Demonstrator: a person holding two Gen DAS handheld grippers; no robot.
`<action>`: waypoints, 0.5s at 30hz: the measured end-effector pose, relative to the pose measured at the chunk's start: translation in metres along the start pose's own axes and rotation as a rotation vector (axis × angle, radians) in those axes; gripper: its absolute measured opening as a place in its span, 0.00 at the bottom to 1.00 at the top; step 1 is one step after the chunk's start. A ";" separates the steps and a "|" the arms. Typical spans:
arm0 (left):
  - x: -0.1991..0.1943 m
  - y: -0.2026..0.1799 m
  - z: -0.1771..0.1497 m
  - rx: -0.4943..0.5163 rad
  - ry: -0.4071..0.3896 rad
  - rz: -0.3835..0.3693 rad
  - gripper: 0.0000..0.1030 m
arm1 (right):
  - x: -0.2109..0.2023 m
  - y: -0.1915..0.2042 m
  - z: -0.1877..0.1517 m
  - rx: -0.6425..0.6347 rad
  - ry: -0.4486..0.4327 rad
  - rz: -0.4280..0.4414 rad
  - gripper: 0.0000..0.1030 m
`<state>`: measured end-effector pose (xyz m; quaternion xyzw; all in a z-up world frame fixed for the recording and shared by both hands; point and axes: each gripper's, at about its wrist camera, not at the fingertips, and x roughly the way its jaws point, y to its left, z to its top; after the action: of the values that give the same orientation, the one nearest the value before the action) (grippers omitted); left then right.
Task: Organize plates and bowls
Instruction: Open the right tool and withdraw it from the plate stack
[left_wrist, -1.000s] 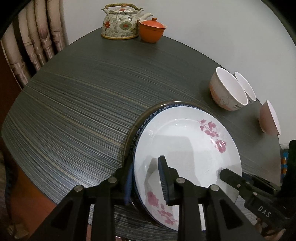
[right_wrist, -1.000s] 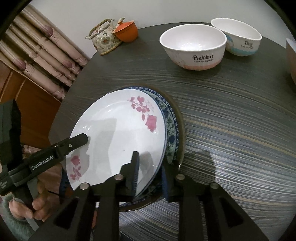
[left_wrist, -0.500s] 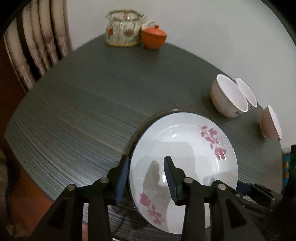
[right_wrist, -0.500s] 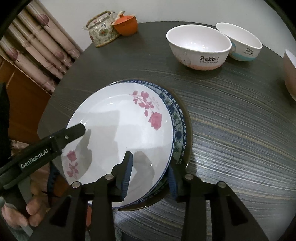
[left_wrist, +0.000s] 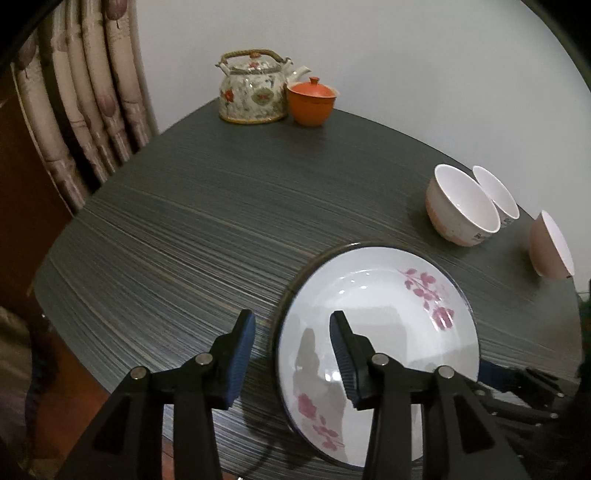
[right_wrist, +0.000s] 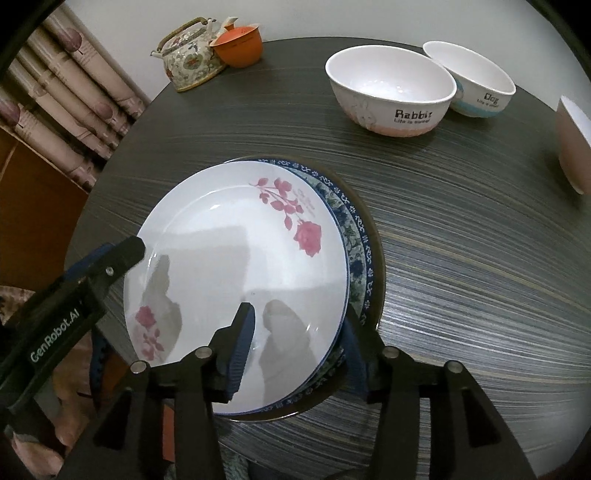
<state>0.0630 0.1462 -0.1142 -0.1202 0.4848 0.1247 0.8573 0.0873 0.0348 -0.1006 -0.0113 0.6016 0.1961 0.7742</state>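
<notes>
A white plate with pink roses (right_wrist: 236, 258) lies on top of a blue-patterned plate (right_wrist: 354, 243), itself on a dark plate. My left gripper (left_wrist: 291, 317) straddles the white plate's (left_wrist: 388, 332) left rim. Its jaws are opening and the pads stand clear of the rim. My right gripper (right_wrist: 299, 321) straddles the near right rim of the stack, its jaws opening too, pads off the plates. A Rabbit bowl (right_wrist: 391, 92), a Dog bowl (right_wrist: 476, 85) and a pinkish bowl (right_wrist: 572, 144) stand apart at the back right.
A flowered teapot (left_wrist: 255, 92) and an orange lidded cup (left_wrist: 312, 99) sit at the far edge of the dark round table (left_wrist: 221, 221). Curtains (left_wrist: 92, 92) hang at the left. The plate stack sits near the table's front edge.
Both grippers' jaws have widened and come off the white plate's rim. The plate has settled flat on the stack, and both views have tilted up a little.
</notes>
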 end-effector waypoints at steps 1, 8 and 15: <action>0.001 0.001 -0.001 0.000 0.001 0.004 0.42 | -0.002 0.000 0.000 -0.001 -0.006 0.000 0.44; -0.003 -0.007 -0.008 0.053 -0.006 0.110 0.42 | -0.027 -0.004 0.003 -0.035 -0.084 -0.051 0.47; -0.026 -0.048 -0.002 0.120 -0.023 0.109 0.44 | -0.059 -0.023 0.002 -0.043 -0.179 -0.143 0.52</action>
<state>0.0647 0.0983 -0.0887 -0.0404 0.4874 0.1432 0.8604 0.0845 -0.0030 -0.0498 -0.0533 0.5235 0.1535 0.8364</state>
